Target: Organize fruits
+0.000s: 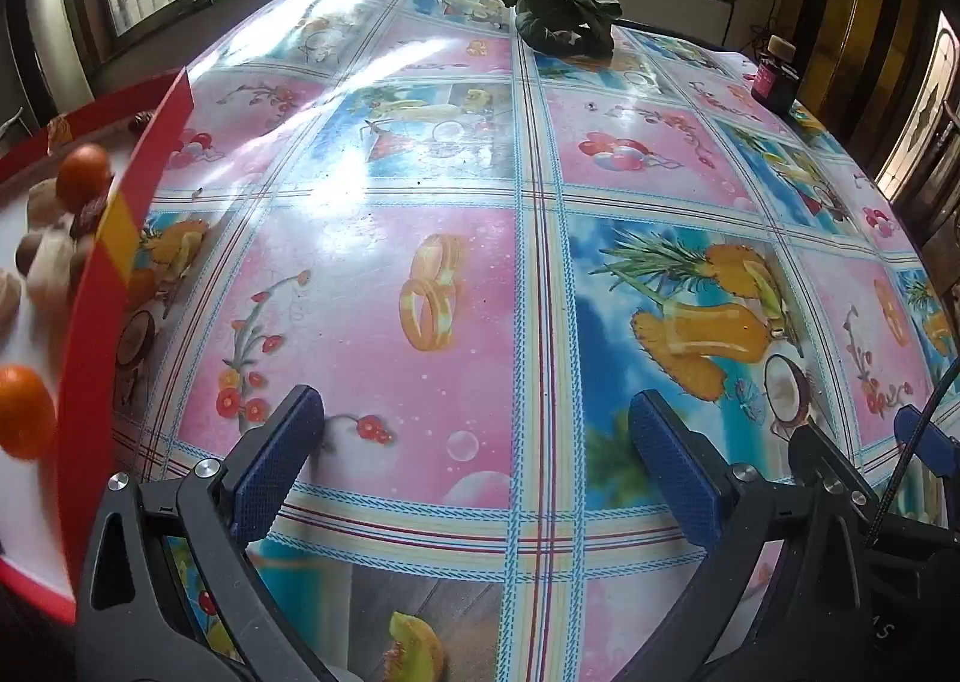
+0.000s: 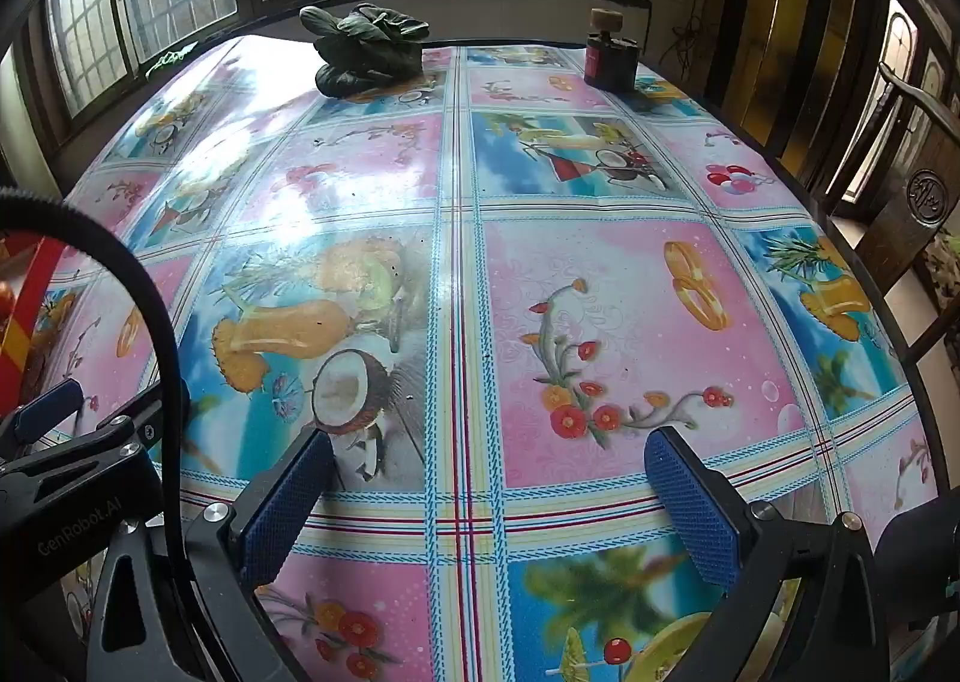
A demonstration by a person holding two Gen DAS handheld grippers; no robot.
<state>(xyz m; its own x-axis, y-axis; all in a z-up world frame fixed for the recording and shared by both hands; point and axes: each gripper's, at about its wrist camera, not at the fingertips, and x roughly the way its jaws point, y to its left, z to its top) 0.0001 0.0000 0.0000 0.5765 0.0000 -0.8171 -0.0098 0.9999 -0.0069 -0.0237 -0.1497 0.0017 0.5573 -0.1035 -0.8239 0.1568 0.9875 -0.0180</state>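
Oranges point(image 1: 81, 175) and pale fruits in red-rimmed tray point(image 1: 90, 322)

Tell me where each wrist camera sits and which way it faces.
Left wrist: on the open left claw, angled down at the tablecloth; red fruit tray at left, right claw's tip at right.
Right wrist: on the open right claw, same tilt; left claw at left.
Shared: leafy greens, dark jar.

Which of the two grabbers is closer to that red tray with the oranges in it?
The left. The red tray lies right beside the left gripper, just off its left side. The right gripper sits further over, with the left gripper between it and the tray. Both have their jaws open and empty.
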